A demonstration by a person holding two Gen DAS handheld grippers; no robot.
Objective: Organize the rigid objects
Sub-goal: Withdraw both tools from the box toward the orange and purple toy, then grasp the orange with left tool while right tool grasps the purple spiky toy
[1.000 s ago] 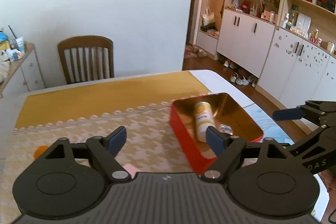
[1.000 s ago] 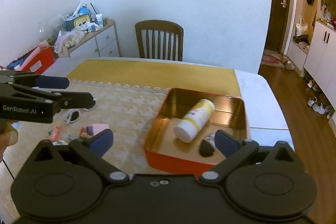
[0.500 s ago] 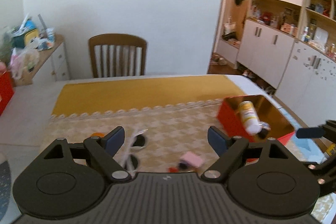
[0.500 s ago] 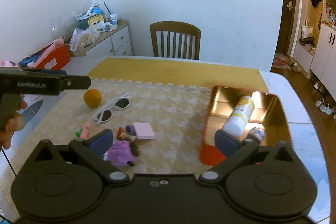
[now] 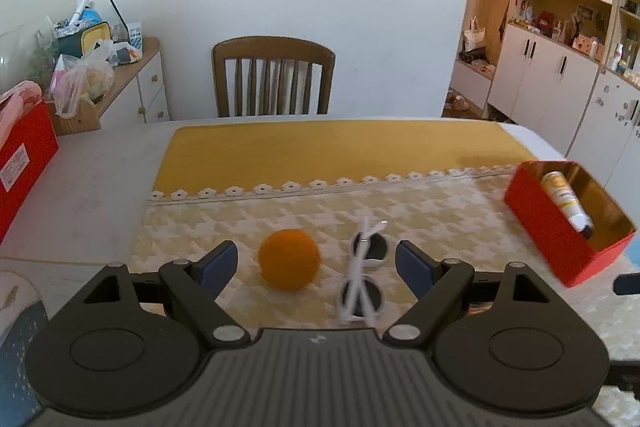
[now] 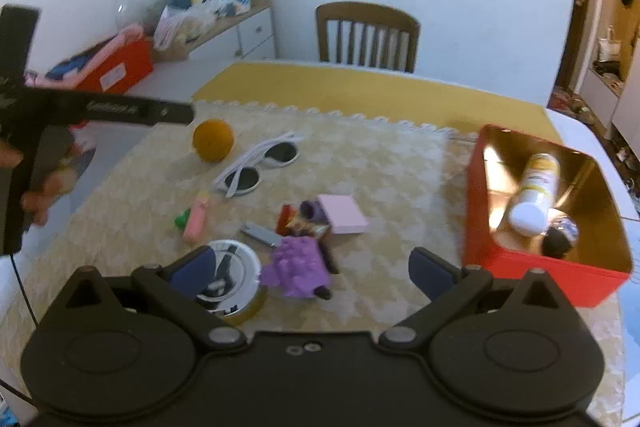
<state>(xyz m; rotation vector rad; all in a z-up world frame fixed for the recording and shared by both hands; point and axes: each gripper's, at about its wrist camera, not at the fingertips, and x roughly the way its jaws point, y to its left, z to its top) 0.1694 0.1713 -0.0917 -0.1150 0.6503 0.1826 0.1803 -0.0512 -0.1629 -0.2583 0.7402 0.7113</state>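
Observation:
A red tin [image 6: 520,269] [image 5: 560,239] with a gold inside stands at the right of the cloth and holds a white and yellow bottle [image 6: 534,193] and a small dark item. An orange ball [image 5: 289,259] [image 6: 213,140] and white sunglasses [image 5: 364,277] [image 6: 260,165] lie between the open fingers of my left gripper [image 5: 316,265], which is empty. My right gripper [image 6: 310,273] is open and empty above a purple toy [image 6: 298,267], a round tin lid [image 6: 230,279], a pink pad [image 6: 343,214] and a pink marker [image 6: 196,217].
A wooden chair [image 5: 274,77] stands behind the table. A red box [image 5: 22,167] sits at the table's left. A cluttered side cabinet [image 5: 120,83] is at the back left and white cupboards [image 5: 560,83] at the right. The left gripper's body [image 6: 100,111] reaches in over the ball.
Both grippers have swung left, away from the red tin. The left one now faces the orange ball and sunglasses; the right one is lower over the small clutter.

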